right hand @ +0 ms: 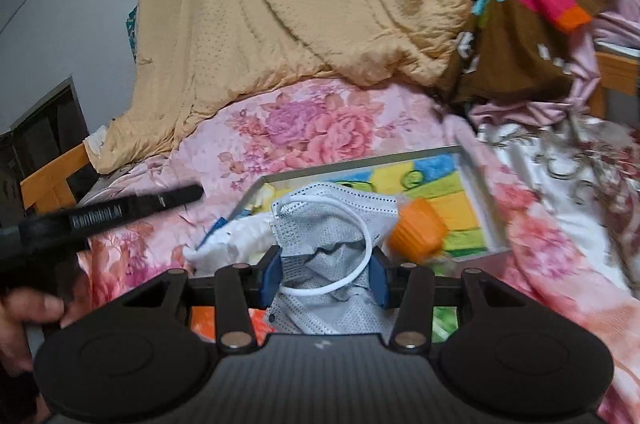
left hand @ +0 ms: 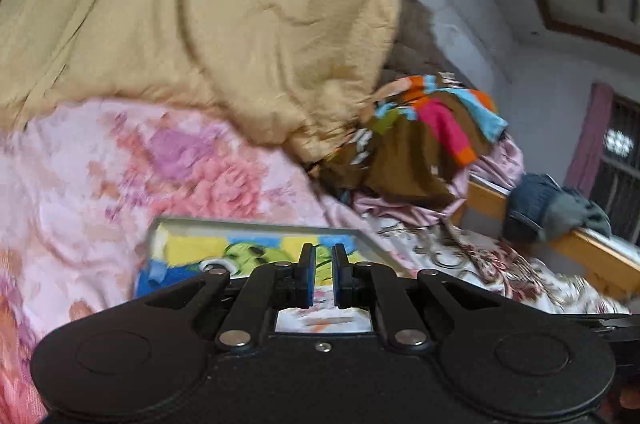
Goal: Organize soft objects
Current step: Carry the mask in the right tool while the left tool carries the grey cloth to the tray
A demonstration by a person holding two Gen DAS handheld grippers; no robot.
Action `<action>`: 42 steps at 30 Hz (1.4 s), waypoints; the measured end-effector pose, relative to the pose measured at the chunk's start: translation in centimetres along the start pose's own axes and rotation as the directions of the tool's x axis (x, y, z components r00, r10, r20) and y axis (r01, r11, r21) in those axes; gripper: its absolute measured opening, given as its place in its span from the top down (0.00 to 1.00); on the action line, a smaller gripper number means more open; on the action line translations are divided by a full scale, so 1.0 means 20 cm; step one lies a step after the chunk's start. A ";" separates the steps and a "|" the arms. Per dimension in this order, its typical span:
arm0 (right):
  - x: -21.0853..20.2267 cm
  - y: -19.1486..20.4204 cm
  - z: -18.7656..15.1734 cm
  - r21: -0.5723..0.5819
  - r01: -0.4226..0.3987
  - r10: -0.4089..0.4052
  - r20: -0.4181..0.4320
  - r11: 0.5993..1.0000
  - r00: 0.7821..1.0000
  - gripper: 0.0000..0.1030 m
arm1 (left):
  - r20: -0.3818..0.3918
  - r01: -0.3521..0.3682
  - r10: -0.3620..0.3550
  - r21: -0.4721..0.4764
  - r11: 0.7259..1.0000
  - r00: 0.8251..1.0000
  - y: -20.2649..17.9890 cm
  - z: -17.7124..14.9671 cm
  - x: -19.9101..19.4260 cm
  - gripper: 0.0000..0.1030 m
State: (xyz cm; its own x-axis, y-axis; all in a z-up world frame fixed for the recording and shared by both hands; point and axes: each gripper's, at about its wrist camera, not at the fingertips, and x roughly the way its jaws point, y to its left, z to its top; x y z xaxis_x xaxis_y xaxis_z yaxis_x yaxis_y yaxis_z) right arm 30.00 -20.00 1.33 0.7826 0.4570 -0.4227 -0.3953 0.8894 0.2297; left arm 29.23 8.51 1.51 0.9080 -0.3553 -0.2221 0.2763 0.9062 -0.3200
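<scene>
My right gripper (right hand: 325, 276) is shut on a white and grey face mask (right hand: 332, 220), its blue pads pressing the folded mask from both sides above a metal tray (right hand: 360, 161) lined with a bright yellow, green and blue picture. An orange ribbed cup (right hand: 418, 230) and a crumpled white item (right hand: 232, 244) lie in the tray. My left gripper (left hand: 322, 264) is shut with nothing between its fingers, hovering over the same tray (left hand: 256, 224). It also shows as a black bar (right hand: 192, 193) to the left of the tray.
The tray rests on a bed with a pink floral sheet (left hand: 120, 163). A tan quilt (left hand: 200, 23) is heaped behind, with a brown multicoloured garment (left hand: 420, 135) to its right. Dark clothes (left hand: 552, 207) hang on the wooden bed rail. A hand (right hand: 24, 312) holds the left gripper.
</scene>
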 end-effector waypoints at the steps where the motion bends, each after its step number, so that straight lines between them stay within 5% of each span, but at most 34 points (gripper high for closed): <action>1: 0.03 0.02 0.00 -0.004 -0.002 0.002 0.000 1.000 1.000 0.52 | -0.034 0.011 -0.012 -0.023 1.000 0.999 0.04 -0.01 0.02 0.92; 5: 0.10 0.05 -0.02 -0.007 -0.004 0.004 -0.016 1.000 1.000 0.52 | -0.154 0.075 -0.079 -0.027 0.997 0.985 0.12 -0.03 0.04 0.90; 10: 0.11 0.02 -0.06 0.018 -0.006 0.007 -0.026 1.000 1.000 0.52 | -0.277 0.177 -0.171 -0.001 0.984 0.946 0.11 -0.06 -0.07 0.67; 13: 0.09 0.00 -0.06 0.037 -0.006 0.007 -0.018 0.999 1.000 0.52 | -0.338 0.192 -0.162 0.059 0.980 0.927 0.07 -0.10 -0.15 0.52; 21: 0.05 0.00 -0.06 0.027 -0.019 0.019 -0.015 0.999 1.000 0.52 | -0.540 0.223 -0.103 0.161 0.961 0.835 0.02 -0.25 -0.14 0.49; 25: 0.05 0.01 -0.06 0.017 -0.022 0.022 -0.021 1.000 1.000 0.52 | -0.572 0.206 -0.061 0.191 0.960 0.818 0.03 -0.27 -0.12 0.59; 27: 0.06 0.02 -0.06 0.016 -0.022 0.022 -0.024 1.000 0.999 0.52 | -0.567 0.179 -0.022 0.222 0.959 0.823 0.05 -0.27 -0.11 0.80; 30: 0.07 0.04 -0.06 0.009 -0.023 0.023 -0.026 1.000 0.999 0.52 | -0.555 0.150 -0.009 0.209 0.966 0.832 0.08 -0.25 -0.10 0.91; 32: 0.08 0.05 -0.06 0.004 -0.024 0.024 -0.027 1.000 0.999 0.52 | -0.524 0.136 -0.001 0.220 0.966 0.852 0.08 -0.23 -0.11 0.94; 36: 0.10 0.08 -0.06 -0.004 -0.025 0.025 -0.025 1.000 0.999 0.51 | -0.372 0.063 0.021 0.212 0.975 0.928 0.07 -0.13 -0.15 0.94; 42: 0.14 0.10 -0.04 -0.019 -0.024 0.024 -0.025 1.000 0.999 0.51 | -0.185 -0.011 0.042 0.167 0.986 0.982 0.07 -0.02 -0.14 0.95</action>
State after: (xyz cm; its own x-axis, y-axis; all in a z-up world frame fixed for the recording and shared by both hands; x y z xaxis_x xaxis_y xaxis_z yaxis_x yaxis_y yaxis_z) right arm 30.91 -16.91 -0.11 0.7608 0.4783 -0.4387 -0.4234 0.8780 0.2230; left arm 27.00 10.67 1.35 0.8448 -0.3528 -0.4023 0.3148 0.9357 -0.1596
